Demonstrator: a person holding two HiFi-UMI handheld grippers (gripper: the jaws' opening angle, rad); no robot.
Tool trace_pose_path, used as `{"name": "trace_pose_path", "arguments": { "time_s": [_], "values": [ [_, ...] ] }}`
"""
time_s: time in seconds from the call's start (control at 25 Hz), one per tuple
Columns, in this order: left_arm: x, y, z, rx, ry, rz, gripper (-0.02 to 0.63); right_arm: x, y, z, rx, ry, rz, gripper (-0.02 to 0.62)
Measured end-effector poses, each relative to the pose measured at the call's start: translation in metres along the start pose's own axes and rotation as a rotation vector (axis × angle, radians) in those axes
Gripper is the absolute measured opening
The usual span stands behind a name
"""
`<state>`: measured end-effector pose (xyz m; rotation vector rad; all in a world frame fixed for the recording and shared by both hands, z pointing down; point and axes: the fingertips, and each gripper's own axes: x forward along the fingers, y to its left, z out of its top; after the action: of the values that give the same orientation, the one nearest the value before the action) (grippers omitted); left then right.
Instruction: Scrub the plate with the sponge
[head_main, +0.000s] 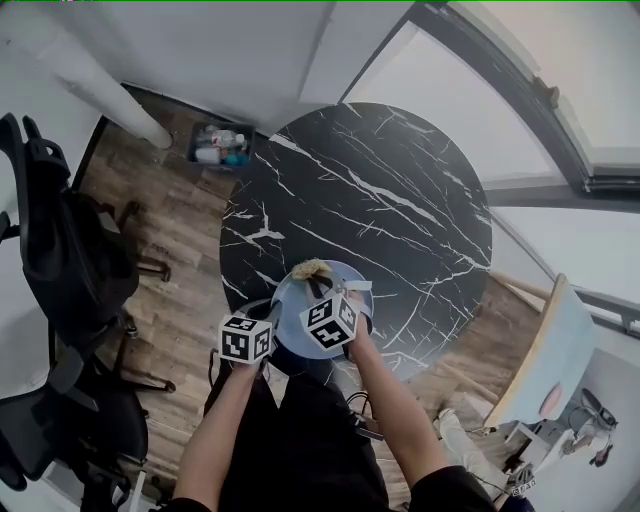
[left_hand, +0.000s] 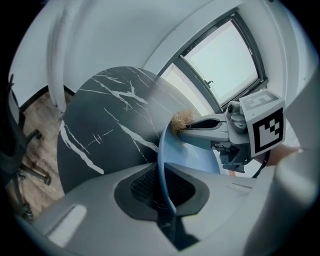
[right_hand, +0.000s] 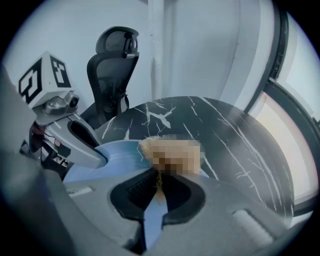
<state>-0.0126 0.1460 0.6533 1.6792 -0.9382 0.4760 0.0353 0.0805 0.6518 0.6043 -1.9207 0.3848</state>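
A light blue plate (head_main: 296, 305) is held tilted over the near edge of the round black marble table (head_main: 400, 190). My left gripper (head_main: 270, 315) is shut on the plate's near rim; in the left gripper view the rim (left_hand: 162, 160) runs edge-on between the jaws of that gripper (left_hand: 163, 194). A tan, fibrous sponge (head_main: 311, 269) rests on the plate's far side, with my right gripper (head_main: 320, 288) shut on it. In the right gripper view the sponge (right_hand: 170, 152) sticks out of the right gripper (right_hand: 157, 189), over the plate (right_hand: 117, 156).
A black office chair (head_main: 60, 260) stands at the left on the wooden floor. A dark bin (head_main: 222, 145) with bottles sits beyond the table's far left. Windows (head_main: 470, 110) run along the right side.
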Motion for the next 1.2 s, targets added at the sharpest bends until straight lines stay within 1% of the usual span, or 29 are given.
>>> {"name": "trace_pose_path", "arguments": {
  "time_s": [0.12, 0.28, 0.68, 0.84, 1.2],
  "values": [
    [0.000, -0.001, 0.000, -0.008, -0.003, 0.003, 0.020, -0.003, -0.012, -0.005, 0.009, 0.021, -0.038, 0.025],
    [-0.002, -0.001, 0.001, -0.019, -0.009, 0.008, 0.020, -0.007, -0.026, -0.015, -0.007, 0.060, -0.093, 0.025],
    [-0.002, 0.000, 0.000, -0.090, -0.035, 0.006, 0.015, -0.021, -0.048, -0.058, -0.095, 0.209, -0.220, 0.025],
    [-0.003, 0.001, -0.003, -0.118, -0.037, 0.000, 0.015, -0.029, -0.048, -0.077, -0.117, 0.256, -0.239, 0.025],
    [-0.003, 0.001, -0.005, -0.144, -0.034, 0.000, 0.017, -0.046, -0.036, -0.115, -0.095, 0.316, -0.250, 0.025]
  ]
}}
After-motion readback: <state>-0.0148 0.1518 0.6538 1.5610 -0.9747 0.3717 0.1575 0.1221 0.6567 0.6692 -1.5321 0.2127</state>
